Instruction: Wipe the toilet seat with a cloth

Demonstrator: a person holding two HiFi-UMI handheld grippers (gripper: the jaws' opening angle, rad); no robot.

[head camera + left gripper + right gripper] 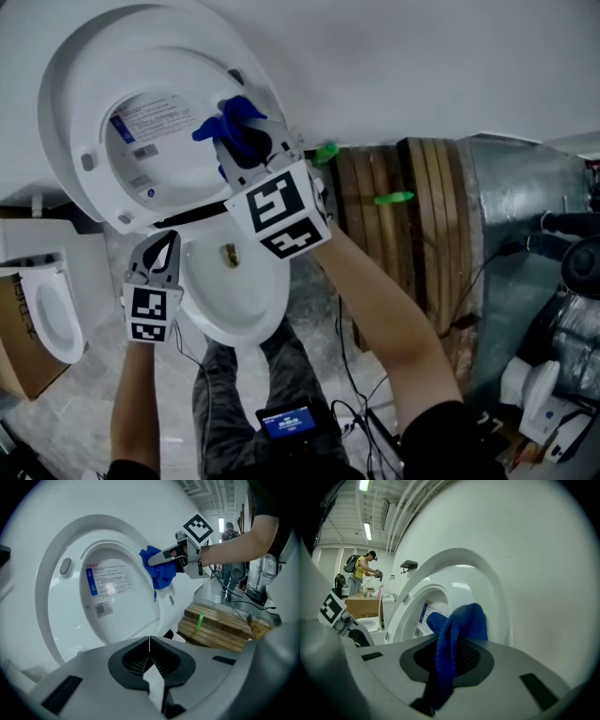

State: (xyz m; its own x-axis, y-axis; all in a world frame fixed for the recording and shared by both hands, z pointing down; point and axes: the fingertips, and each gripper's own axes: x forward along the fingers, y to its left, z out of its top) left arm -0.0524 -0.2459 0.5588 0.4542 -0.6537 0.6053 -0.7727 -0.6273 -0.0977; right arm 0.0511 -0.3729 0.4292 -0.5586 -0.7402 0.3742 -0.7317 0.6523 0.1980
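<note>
The white toilet seat (187, 70) stands raised against the wall, with the lid behind it and a label (150, 117) on the lid's inner face. My right gripper (246, 142) is shut on a blue cloth (234, 124) and holds it against the seat's right side. The cloth (157, 571) shows against the seat ring (56, 602) in the left gripper view, and bunched between the jaws (454, 634) in the right gripper view. My left gripper (164, 246) is shut with nothing in it, low at the left over the bowl (234, 300).
A wooden pallet (394, 225) with green tags lies right of the toilet. Ducting and cables (525, 244) fill the far right. Another toilet (47, 300) stands in a cardboard box at the left. A person (363, 571) stands far off.
</note>
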